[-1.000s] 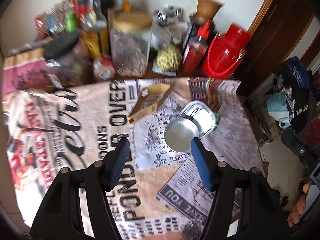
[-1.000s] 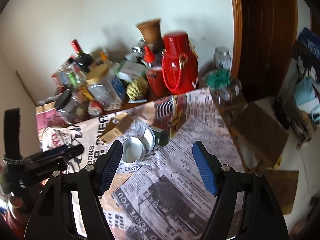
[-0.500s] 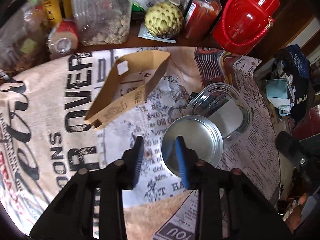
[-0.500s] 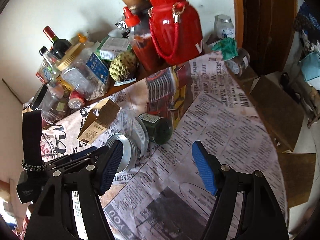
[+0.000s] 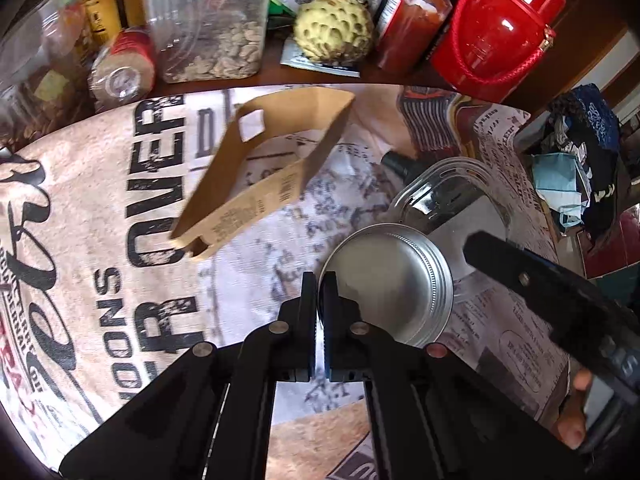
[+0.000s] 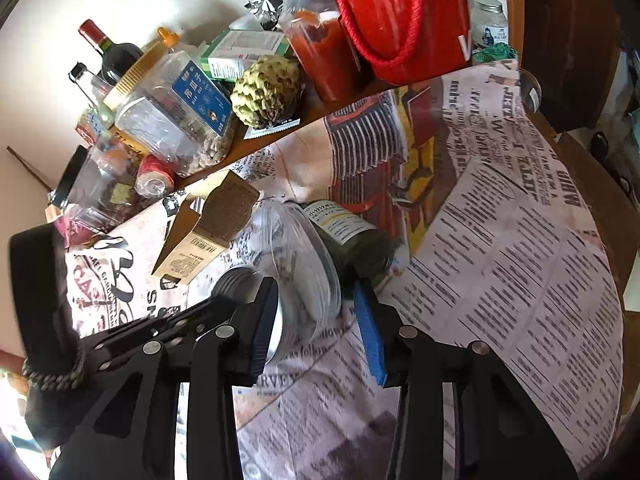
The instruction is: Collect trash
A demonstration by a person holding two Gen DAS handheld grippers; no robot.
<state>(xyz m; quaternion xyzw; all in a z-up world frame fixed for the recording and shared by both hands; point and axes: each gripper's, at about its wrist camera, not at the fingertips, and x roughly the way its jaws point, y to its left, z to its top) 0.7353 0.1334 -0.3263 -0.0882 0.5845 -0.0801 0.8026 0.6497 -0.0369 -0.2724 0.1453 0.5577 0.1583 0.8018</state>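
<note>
Now | left tongs [image 5: 319, 280] pinch metal lid [image 5: 390, 284] rim | right tongs [image 6: 316, 320] wide (straddling plastic container [image 6: 304, 264]) | cardboard box [image 5: 264, 168] beside

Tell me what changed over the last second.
The left gripper moved in and shut on the metal tin rim. The right gripper advanced, jaws open, around the clear plastic container. The cardboard box and green jar stayed put.

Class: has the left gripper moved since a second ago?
Yes. The left gripper went forward toward the cardboard box, and its fingers shut on the metal lid rim.
</note>
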